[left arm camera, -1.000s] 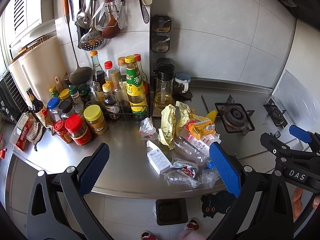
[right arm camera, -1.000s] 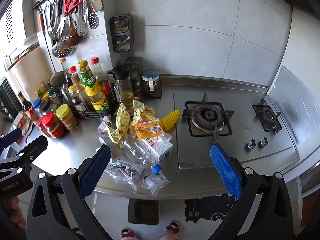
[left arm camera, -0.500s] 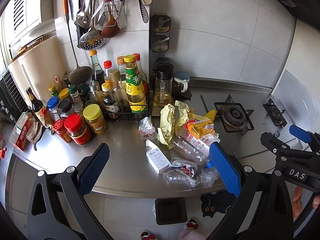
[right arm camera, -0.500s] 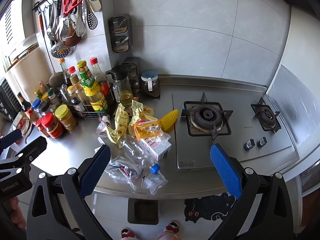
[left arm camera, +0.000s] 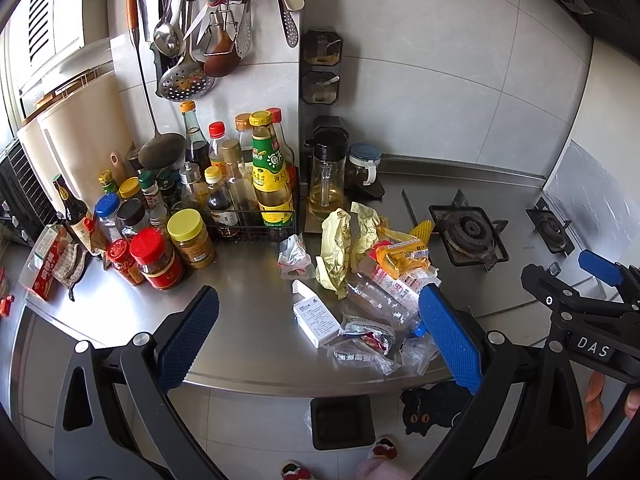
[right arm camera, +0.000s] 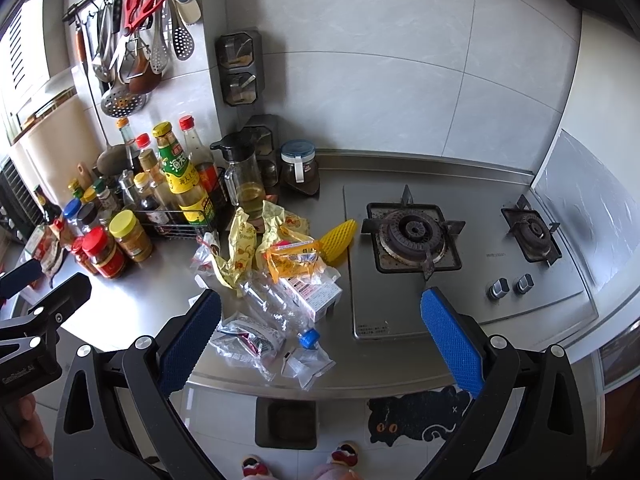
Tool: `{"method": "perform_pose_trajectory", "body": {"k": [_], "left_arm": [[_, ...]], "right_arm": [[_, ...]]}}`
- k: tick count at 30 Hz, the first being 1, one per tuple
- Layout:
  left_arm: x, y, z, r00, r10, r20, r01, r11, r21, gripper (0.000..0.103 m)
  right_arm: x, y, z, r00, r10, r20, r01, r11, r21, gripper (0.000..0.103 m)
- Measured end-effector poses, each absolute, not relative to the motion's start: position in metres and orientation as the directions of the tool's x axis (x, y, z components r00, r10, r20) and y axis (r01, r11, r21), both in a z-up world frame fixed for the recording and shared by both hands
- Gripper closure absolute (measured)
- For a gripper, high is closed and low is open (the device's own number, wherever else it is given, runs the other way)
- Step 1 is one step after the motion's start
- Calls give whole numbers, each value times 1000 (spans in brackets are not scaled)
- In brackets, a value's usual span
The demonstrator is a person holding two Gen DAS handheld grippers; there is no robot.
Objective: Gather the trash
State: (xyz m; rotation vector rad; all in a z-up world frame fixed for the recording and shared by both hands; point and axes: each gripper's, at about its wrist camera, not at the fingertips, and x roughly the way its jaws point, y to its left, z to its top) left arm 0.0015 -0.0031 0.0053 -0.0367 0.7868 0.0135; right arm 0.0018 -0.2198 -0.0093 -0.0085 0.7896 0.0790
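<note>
A heap of trash lies on the steel counter: yellow wrappers (left arm camera: 335, 252), an orange snack bag (left arm camera: 400, 256), a crushed clear bottle (left arm camera: 380, 304) with a blue cap, a small white box (left arm camera: 316, 318) and clear plastic bags (left arm camera: 360, 350). The same heap shows in the right wrist view, with the orange snack bag (right arm camera: 292, 260), the bottle (right arm camera: 272, 304) and a yellow foam net (right arm camera: 338, 240). My left gripper (left arm camera: 316, 340) is open and empty above the counter's front edge. My right gripper (right arm camera: 320, 340) is open and empty, over the front edge right of the heap.
A dark bin (left arm camera: 342, 422) stands on the floor below the counter edge; it also shows in the right wrist view (right arm camera: 286, 422). Sauce bottles and jars (left arm camera: 192, 208) crowd the left. A gas stove (right arm camera: 412, 236) lies to the right. Utensils (left arm camera: 208, 32) hang on the wall.
Both views shift very slightly; the grippers have barely moved and both stay open.
</note>
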Motion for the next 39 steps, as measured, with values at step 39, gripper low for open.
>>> {"method": "perform_pose_trajectory", "body": {"k": [39], "left_arm": [[33, 9, -109, 575, -79, -814, -20, 994, -110, 9]], "right_arm": [[28, -231, -126, 611, 162, -775, -194, 980, 53, 5]]}}
